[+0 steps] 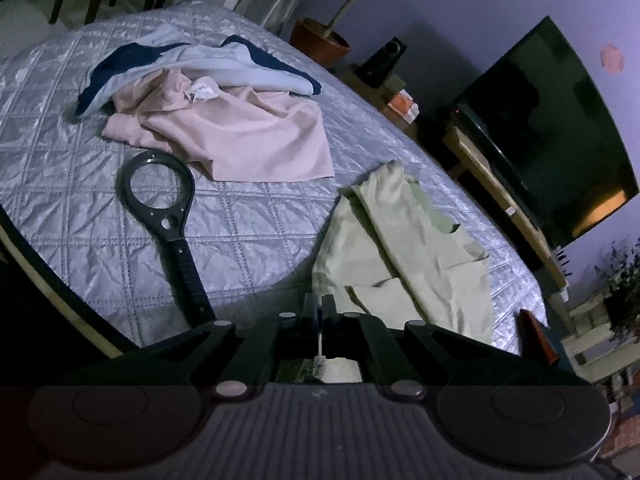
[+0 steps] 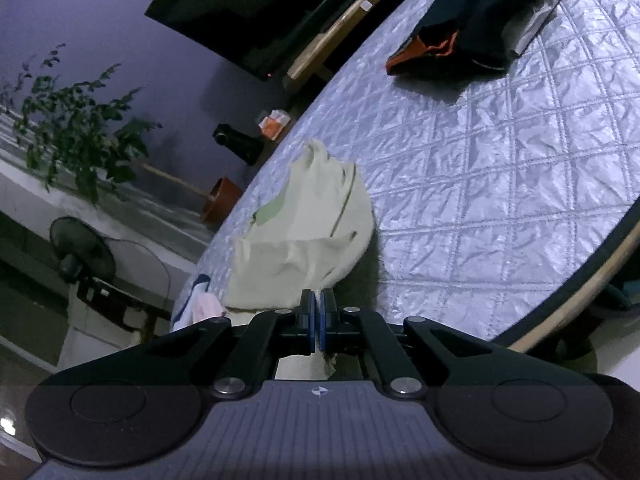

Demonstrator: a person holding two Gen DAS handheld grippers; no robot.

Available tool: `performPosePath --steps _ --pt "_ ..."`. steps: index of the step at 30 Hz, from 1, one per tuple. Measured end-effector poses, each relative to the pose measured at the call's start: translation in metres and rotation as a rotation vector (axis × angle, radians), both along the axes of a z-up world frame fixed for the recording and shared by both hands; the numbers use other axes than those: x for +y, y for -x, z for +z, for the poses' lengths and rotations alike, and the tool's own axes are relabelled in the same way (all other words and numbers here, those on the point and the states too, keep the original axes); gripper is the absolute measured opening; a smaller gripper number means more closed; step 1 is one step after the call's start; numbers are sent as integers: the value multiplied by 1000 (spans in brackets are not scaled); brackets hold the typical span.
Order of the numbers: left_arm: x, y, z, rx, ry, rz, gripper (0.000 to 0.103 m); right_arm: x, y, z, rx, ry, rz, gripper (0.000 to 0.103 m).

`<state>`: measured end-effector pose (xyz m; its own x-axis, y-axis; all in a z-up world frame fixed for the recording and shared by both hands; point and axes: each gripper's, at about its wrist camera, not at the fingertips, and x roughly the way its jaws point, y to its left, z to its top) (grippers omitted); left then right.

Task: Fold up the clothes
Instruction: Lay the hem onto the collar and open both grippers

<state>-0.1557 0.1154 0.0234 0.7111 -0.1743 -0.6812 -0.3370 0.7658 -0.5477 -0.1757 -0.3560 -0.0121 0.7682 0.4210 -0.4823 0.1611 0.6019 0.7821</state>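
Mid-fold on the pale green garment point(image 1: 404, 248), lying near the right edge of the quilted silver bedspread point(image 1: 248, 232). Left gripper point(image 1: 319, 307) pinched narrow on the near hem, a sliver of fabric showing between the jaws. Right gripper point(image 2: 318, 304) likewise closed tight on a near edge of the same cloth point(image 2: 308, 236), bunched and lifted off the bed. Probably a carry-over fold: both corners held, next to be drawn toward the far edge in step, kept level, then laid flat before releasing. Waiting farther off: pink garment point(image 1: 240, 136) under a blue-and-white one point(image 1: 208, 60), dark clothes point(image 2: 472, 20), a black racket point(image 1: 168, 208) lying between.
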Motion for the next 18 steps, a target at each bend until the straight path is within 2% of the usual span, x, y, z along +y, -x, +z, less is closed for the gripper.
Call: performPosePath --steps 10,14,18 --pt "6 -8 16 -18 81 -15 1 -10 5 14 -27 -107 -60 2" --pt "7 -29 20 -22 132 -8 1 -13 -7 16 -37 -143 -81 2" --pt "5 -65 27 -32 142 -18 1 -15 -35 15 -39 -162 -98 2"
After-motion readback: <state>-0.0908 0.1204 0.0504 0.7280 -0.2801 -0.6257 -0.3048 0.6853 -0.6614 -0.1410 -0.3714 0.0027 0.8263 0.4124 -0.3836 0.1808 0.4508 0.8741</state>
